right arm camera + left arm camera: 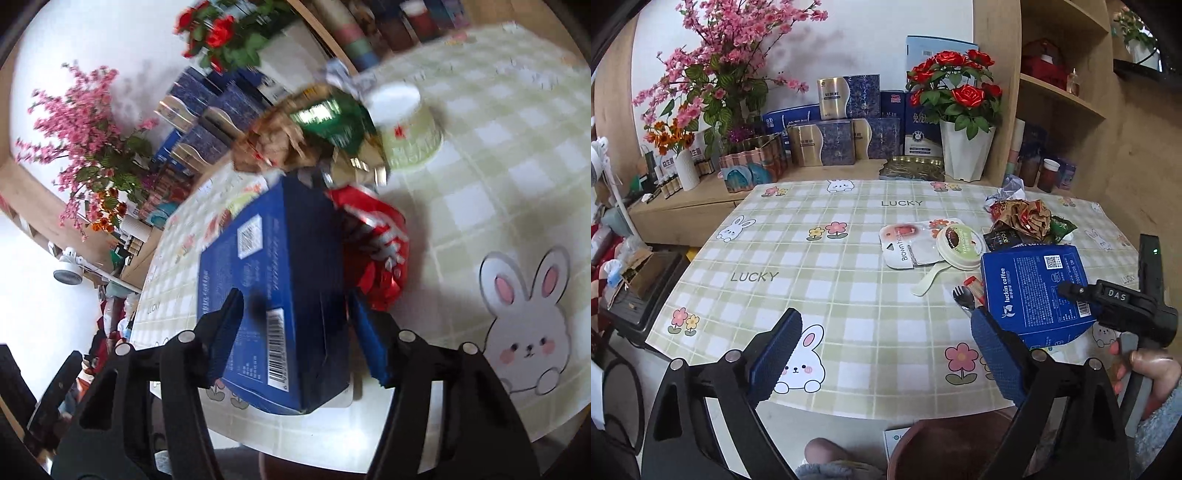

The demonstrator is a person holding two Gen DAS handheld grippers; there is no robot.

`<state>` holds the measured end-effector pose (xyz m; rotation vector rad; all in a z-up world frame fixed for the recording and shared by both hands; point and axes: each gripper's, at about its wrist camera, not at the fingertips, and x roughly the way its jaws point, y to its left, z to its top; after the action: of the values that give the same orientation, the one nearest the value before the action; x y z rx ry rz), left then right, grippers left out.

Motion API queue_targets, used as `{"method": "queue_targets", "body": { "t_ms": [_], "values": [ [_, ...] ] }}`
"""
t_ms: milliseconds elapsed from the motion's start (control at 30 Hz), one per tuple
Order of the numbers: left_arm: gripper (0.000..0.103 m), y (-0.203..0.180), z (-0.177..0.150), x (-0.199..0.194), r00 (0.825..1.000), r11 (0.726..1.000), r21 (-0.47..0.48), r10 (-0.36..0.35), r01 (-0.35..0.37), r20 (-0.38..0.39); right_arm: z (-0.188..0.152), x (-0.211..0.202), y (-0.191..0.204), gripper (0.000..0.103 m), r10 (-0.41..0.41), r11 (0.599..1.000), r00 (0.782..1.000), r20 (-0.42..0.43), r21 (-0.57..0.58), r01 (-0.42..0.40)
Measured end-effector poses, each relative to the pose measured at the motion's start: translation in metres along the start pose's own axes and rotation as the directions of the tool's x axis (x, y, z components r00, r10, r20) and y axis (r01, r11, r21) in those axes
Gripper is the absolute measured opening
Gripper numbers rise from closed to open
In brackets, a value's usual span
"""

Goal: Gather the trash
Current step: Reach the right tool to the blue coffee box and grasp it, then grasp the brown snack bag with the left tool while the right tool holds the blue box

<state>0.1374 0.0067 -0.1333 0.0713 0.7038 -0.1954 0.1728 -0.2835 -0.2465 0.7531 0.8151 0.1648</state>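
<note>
The right gripper (295, 332) straddles the blue Luckin coffee box (280, 280) at table centre; whether its pads press yet, I cannot tell. The left gripper (886, 354) hangs spread, empty. Wrappers (1027, 218) at one o'clock and the lid (956, 242) remain uncollected, so the task looks barely begun.
</note>
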Motion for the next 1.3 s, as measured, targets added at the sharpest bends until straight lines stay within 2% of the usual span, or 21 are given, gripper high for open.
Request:
{"method": "queue_targets", "body": {
  "t_ms": [67,200,333,567,667,800,900,1033,1200,1300],
  "values": [
    [0.090,0.001,-0.001,0.000,1.000,1.000,-0.007,-0.007,0.007,-0.003,-0.002,0.001,-0.003,0.063,0.020,0.999,1.000,0.002,0.026,-0.020],
    [0.090,0.001,-0.004,-0.002,1.000,1.000,-0.011,-0.017,0.017,-0.006,-0.005,-0.003,-0.003,0.053,0.056,0.997,0.998,0.003,0.053,-0.056],
    [0.087,0.001,-0.005,-0.005,1.000,1.000,-0.012,-0.019,0.019,0.000,-0.004,-0.019,0.020,0.044,0.101,0.995,0.994,0.051,0.003,-0.101],
    [0.083,-0.001,-0.005,-0.014,0.999,0.999,-0.019,-0.041,0.041,0.012,0.004,-0.045,0.069,0.043,0.159,0.982,0.979,0.132,-0.126,-0.142],
    [0.083,-0.001,-0.004,-0.019,0.999,0.999,-0.022,-0.045,0.045,0.022,0.004,-0.062,0.082,0.043,0.137,0.979,0.974,0.182,-0.173,-0.105],
    [0.083,0.000,-0.003,-0.026,0.998,0.998,-0.030,-0.054,0.055,0.031,0.003,-0.093,0.087,0.043,0.066,0.974,0.959,0.274,-0.228,-0.002],
    [0.083,-0.001,-0.001,-0.027,0.997,0.996,-0.039,-0.077,0.078,0.029,0.001,-0.118,0.082,0.043,-0.006,0.967,0.940,0.340,-0.237,0.092],
    [0.082,-0.008,0.007,-0.022,0.991,0.990,-0.052,-0.133,0.134,0.020,0.003,-0.148,0.062,0.043,-0.064,0.967,0.916,0.397,-0.203,0.155],
    [0.082,-0.032,0.029,-0.002,0.968,0.966,-0.054,-0.252,0.251,-0.002,0.014,-0.175,0.040,0.042,-0.106,0.963,0.899,0.426,-0.180,0.199],
    [0.082,-0.057,0.050,0.022,0.937,0.936,-0.074,-0.348,0.344,-0.037,0.022,-0.187,0.030,0.043,-0.140,0.955,0.883,0.447,-0.175,0.240]
  ]
}}
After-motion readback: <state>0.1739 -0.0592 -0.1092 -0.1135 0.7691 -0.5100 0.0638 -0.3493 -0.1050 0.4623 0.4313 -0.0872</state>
